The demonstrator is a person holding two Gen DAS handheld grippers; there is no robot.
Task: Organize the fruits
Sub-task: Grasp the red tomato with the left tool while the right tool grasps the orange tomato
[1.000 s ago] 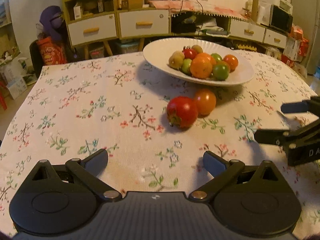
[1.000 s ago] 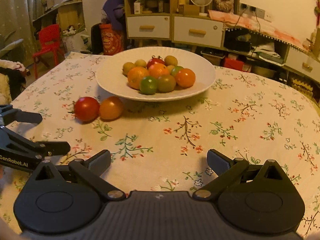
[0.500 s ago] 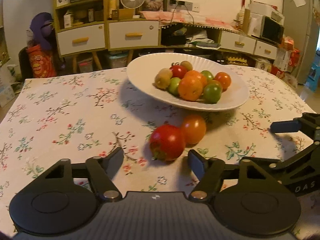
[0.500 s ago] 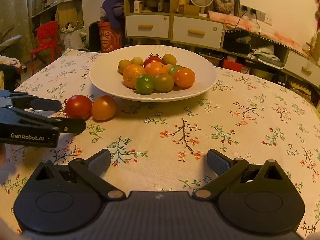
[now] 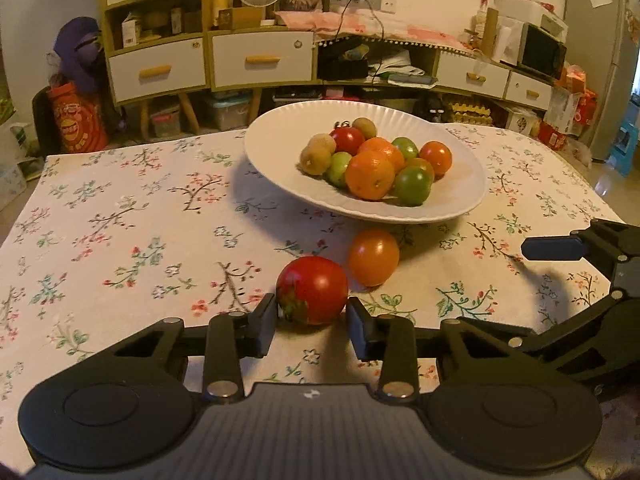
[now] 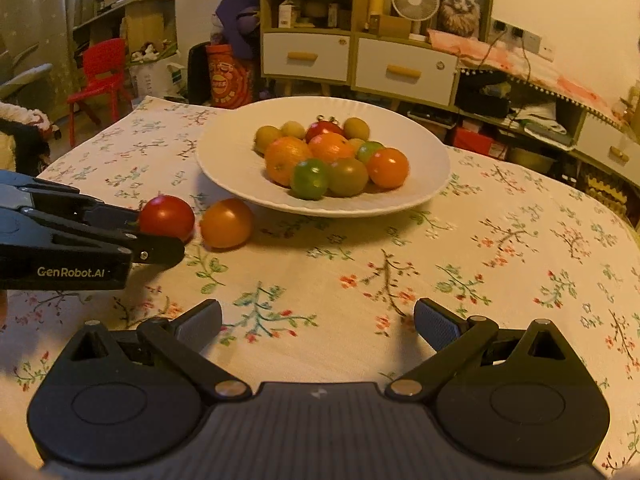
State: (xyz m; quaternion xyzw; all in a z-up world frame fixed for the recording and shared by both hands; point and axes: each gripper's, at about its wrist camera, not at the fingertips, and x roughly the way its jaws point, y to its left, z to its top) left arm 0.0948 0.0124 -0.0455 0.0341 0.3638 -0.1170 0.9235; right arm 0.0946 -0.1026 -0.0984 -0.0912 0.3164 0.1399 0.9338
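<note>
On tablecloth [image 5: 120, 220] just before plate [image 5: 272, 152], left gripper [image 5: 311, 320] is closing round red tomato [image 5: 312, 288], pads nearly touching. Smooth, soft-skinned prob; needs gentle mid-body squeeze. Right gripper [image 6: 318, 320] is hanging wide, empty.

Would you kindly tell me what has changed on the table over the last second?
The left gripper advanced to the red tomato, and its jaws are closing with the tomato between them. The orange tomato, the plate of fruit and the wide-open right gripper stayed as they were.
</note>
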